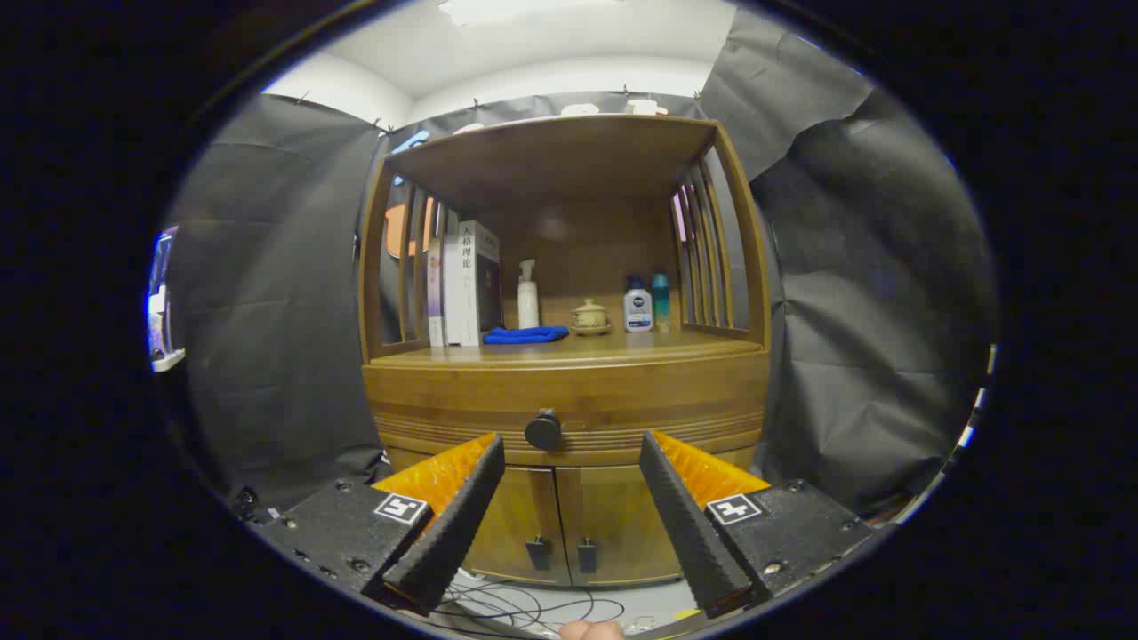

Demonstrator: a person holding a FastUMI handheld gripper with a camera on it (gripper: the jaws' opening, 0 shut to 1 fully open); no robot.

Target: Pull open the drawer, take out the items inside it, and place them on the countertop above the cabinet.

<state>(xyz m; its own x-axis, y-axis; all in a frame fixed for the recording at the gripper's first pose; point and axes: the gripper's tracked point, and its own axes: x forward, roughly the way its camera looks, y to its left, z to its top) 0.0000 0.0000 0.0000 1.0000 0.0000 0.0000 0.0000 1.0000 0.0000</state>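
Tongs (569, 444) spread empty, closed drawer (569, 404) knob (543, 430) beyond

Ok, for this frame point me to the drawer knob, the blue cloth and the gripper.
drawer knob (543, 430), gripper view, on its round front face.
blue cloth (526, 334), gripper view, on the middle of the folded cloth on the countertop.
gripper (572, 446), gripper view, midway between the tips of its open fingers.

Dim booth, lit by a ceiling light (524, 9) overhead; the cabinet (564, 391) recess sits shadowed, fisheye bending its edges, focus fairly sharp.
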